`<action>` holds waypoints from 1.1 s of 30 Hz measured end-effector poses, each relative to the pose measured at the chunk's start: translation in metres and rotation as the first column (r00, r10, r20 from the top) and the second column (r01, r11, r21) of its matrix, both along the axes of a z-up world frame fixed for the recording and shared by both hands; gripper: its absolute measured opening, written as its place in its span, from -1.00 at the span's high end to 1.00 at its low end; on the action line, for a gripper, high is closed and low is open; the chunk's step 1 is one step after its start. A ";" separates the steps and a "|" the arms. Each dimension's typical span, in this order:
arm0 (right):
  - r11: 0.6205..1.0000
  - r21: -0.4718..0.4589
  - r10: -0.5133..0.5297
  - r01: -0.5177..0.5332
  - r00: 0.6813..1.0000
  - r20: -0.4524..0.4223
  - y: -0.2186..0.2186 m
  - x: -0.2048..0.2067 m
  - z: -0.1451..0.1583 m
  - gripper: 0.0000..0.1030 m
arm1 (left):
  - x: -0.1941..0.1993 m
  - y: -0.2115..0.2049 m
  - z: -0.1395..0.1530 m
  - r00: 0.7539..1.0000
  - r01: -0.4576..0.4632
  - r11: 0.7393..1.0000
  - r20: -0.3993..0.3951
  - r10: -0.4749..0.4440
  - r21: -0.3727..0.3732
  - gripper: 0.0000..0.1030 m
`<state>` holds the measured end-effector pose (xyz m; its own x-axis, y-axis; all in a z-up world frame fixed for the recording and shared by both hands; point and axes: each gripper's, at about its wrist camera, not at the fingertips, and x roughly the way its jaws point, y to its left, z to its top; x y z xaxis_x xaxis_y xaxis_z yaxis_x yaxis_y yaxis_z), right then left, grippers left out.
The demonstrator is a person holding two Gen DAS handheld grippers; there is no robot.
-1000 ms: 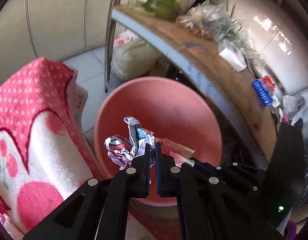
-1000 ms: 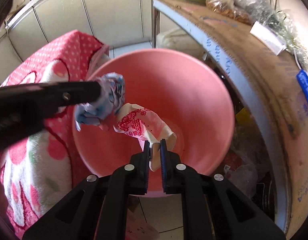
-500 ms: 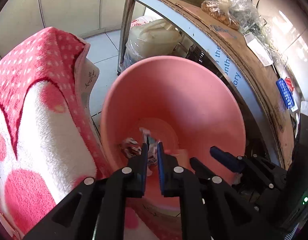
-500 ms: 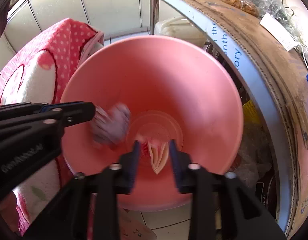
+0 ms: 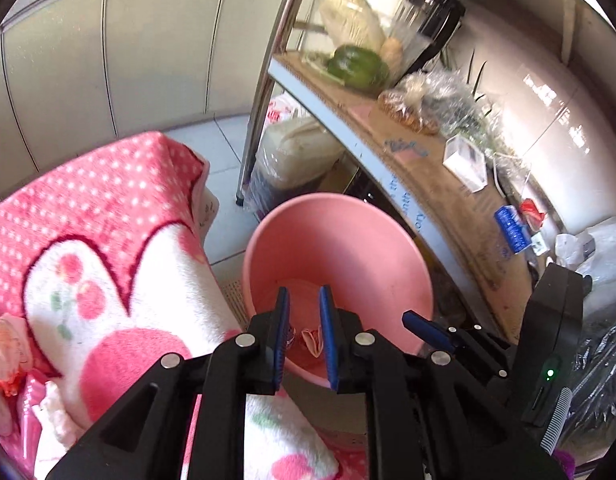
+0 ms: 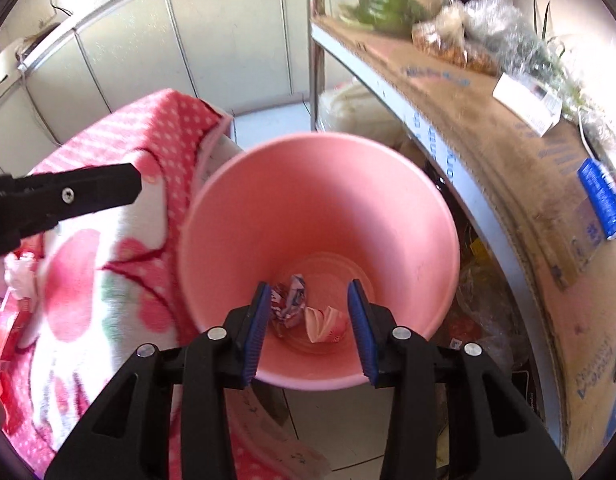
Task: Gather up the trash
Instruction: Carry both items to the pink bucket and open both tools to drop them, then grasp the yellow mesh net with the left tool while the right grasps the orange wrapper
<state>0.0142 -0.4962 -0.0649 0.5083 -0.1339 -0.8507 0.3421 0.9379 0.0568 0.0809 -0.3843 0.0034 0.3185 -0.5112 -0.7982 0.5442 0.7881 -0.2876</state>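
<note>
A pink plastic bin (image 6: 391, 200) (image 5: 347, 232) stands on the tiled floor. Two crumpled wrappers lie on its bottom: a white, blue and red one (image 6: 288, 300) and a red-and-white one (image 6: 325, 322) (image 5: 312, 340). My right gripper (image 6: 311, 292) hangs over the near side of the bin, open, with nothing between its fingers. My left gripper (image 5: 304, 296) is above the bin's near left rim, its jaws opening and empty. In the right wrist view the left gripper's finger (image 6: 88, 194) shows at the left, over the blanket.
A pink dotted blanket with a heart pattern (image 5: 108, 240) (image 6: 148, 152) lies left of the bin. A cardboard-topped shelf (image 6: 507, 148) with food bags, a green vegetable (image 5: 357, 66) and a blue packet (image 5: 509, 228) runs along the right. A metal pole (image 5: 264, 100) stands behind.
Both grippers let go of their wrappers, which dropped to the bottom of the bin. Both grippers opened and rose; the left one drew back toward the blanket.
</note>
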 end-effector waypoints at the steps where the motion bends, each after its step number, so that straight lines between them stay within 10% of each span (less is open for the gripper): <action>1: 1.000 0.001 0.005 -0.005 1.000 0.013 0.003 -0.002 0.005 0.21 | -0.003 0.004 0.006 1.000 -0.001 1.000 0.013 0.001 -0.003 0.72; 19: 0.975 0.008 0.216 -0.221 0.960 0.181 0.093 -0.002 0.076 0.06 | -0.028 0.157 0.079 0.972 -0.169 0.986 0.163 0.167 -0.007 0.72; 33: 0.877 0.100 0.442 -0.471 0.870 0.217 0.171 0.055 0.090 -0.06 | 0.041 0.311 0.056 0.904 -0.427 0.903 0.054 0.425 0.052 0.46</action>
